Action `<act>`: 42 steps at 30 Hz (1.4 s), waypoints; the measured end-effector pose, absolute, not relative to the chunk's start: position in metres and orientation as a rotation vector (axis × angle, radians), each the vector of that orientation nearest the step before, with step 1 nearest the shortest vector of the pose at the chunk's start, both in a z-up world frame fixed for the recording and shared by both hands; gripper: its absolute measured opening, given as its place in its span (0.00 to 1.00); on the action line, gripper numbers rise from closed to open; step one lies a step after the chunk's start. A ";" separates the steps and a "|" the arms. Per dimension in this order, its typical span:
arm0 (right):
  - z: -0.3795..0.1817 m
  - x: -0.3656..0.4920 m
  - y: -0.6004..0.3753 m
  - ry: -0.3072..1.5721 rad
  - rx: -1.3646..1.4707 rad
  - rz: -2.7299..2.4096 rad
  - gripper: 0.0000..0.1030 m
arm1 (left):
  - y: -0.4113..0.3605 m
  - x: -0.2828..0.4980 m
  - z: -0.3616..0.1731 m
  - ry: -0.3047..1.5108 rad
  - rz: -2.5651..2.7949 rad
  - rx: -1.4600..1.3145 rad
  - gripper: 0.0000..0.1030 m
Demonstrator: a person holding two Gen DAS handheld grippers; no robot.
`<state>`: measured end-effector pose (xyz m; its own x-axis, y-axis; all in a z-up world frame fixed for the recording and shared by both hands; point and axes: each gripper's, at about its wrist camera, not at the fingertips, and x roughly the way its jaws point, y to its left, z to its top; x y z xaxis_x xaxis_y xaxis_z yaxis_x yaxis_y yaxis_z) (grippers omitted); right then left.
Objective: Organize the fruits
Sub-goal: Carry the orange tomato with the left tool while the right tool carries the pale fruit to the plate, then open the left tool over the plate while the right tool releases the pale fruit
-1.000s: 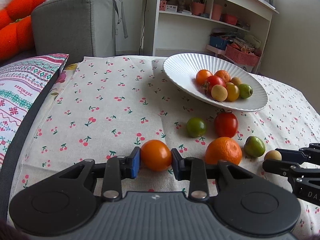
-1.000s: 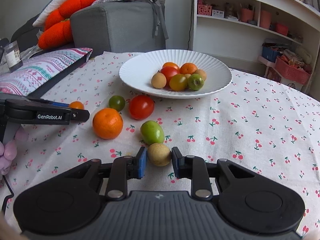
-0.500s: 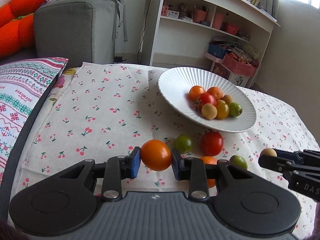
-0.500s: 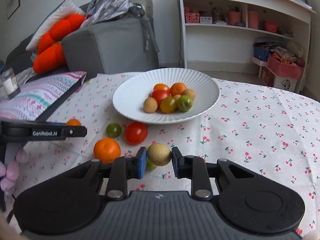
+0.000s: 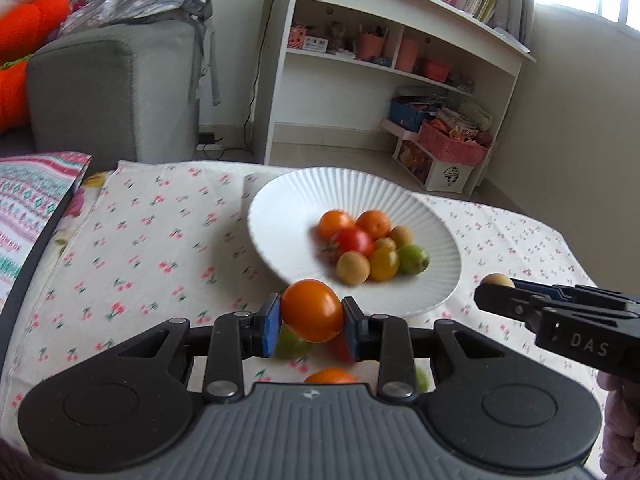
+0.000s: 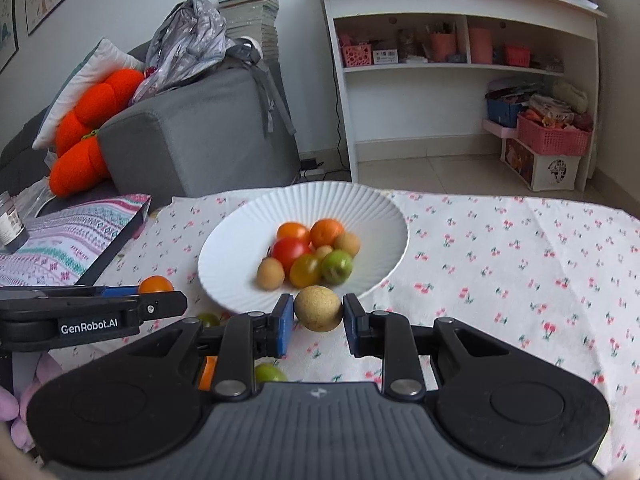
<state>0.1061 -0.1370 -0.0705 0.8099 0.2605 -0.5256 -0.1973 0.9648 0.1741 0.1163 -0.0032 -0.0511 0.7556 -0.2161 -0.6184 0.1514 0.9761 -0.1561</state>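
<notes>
My left gripper (image 5: 310, 322) is shut on an orange tomato (image 5: 311, 310) and holds it in the air just before the near rim of the white ribbed plate (image 5: 280, 204). My right gripper (image 6: 316, 320) is shut on a tan round fruit (image 6: 318, 308), also lifted, at the plate's (image 6: 224, 256) near edge. The plate holds several fruits (image 6: 308, 254). The right gripper also shows in the left wrist view (image 5: 496, 286), and the left gripper in the right wrist view (image 6: 160, 296). Loose fruits lie below, mostly hidden: a green one (image 6: 270, 372) and an orange one (image 5: 330, 376).
The table has a cherry-print cloth (image 6: 500, 264). A patterned cushion (image 6: 60, 236) lies at its left edge, with a grey sofa (image 6: 200, 132) behind. A white shelf unit (image 6: 460, 80) stands beyond the table.
Both grippers have lifted their fruits off the cloth and moved forward towards the plate. The loose fruits on the cloth have dropped under the grippers.
</notes>
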 end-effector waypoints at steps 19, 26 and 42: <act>-0.077 0.167 -0.148 0.590 0.028 0.257 0.23 | -0.029 0.188 -0.065 0.699 -0.203 -0.030 0.19; -0.087 0.177 -0.149 0.615 0.007 0.251 0.23 | -0.029 0.196 -0.074 0.728 -0.195 -0.006 0.19; -0.082 0.179 -0.152 0.623 0.014 0.230 0.26 | -0.032 0.197 -0.066 0.720 -0.209 0.015 0.22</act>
<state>0.1790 -0.1516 -0.0821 0.7872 0.2181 -0.5769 -0.2094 0.9743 0.0826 0.1967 -0.0319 -0.0665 0.7316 -0.1849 -0.6562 0.1951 0.9790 -0.0584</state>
